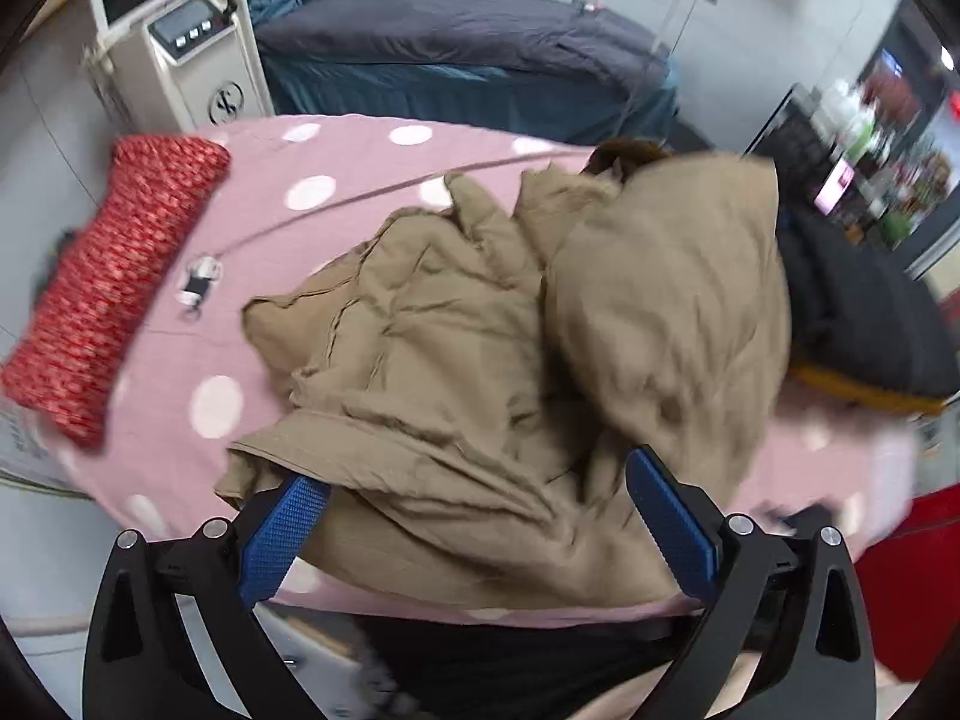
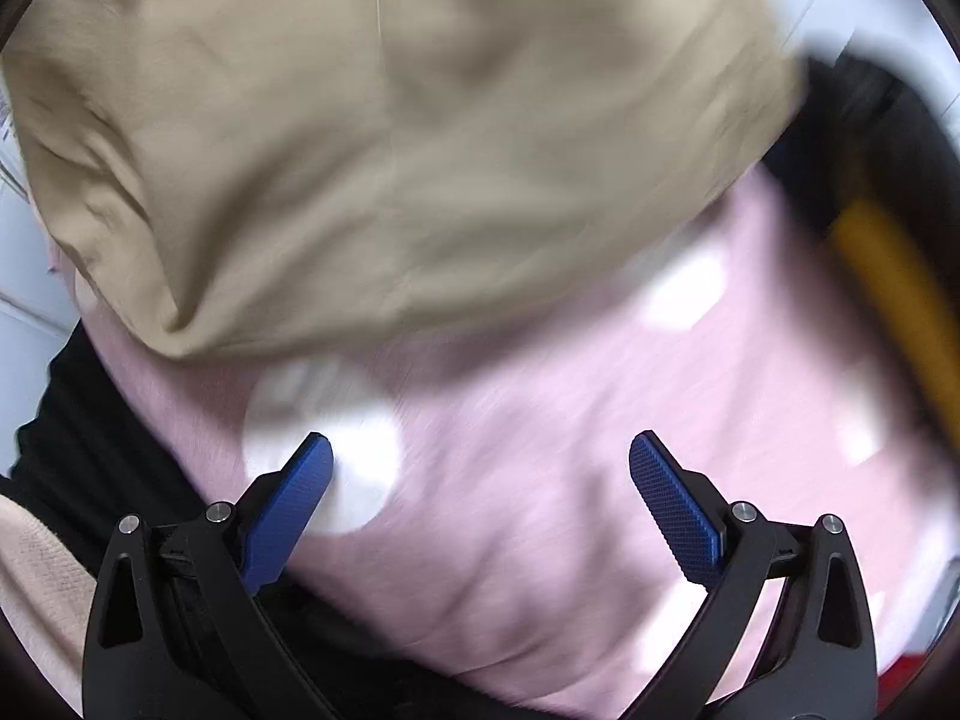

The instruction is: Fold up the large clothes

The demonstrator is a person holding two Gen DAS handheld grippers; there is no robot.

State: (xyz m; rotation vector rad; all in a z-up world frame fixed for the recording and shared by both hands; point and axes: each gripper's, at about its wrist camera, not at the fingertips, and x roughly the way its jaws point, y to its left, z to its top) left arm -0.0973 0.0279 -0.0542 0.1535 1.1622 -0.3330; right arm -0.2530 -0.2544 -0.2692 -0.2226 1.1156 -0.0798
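A large tan padded coat lies crumpled on a pink sheet with white dots. Its brown fur collar shows at the far side. My left gripper is open at the coat's near hem, its blue pads on either side of the fabric without closing on it. In the right wrist view the same tan coat fills the upper half, blurred. My right gripper is open over the bare pink sheet, just short of the coat's edge, holding nothing.
A red patterned cushion lies on the left of the sheet beside a small clip on a cord. A dark garment with a yellow band sits at the right edge. Behind are a grey-covered bed and a white machine.
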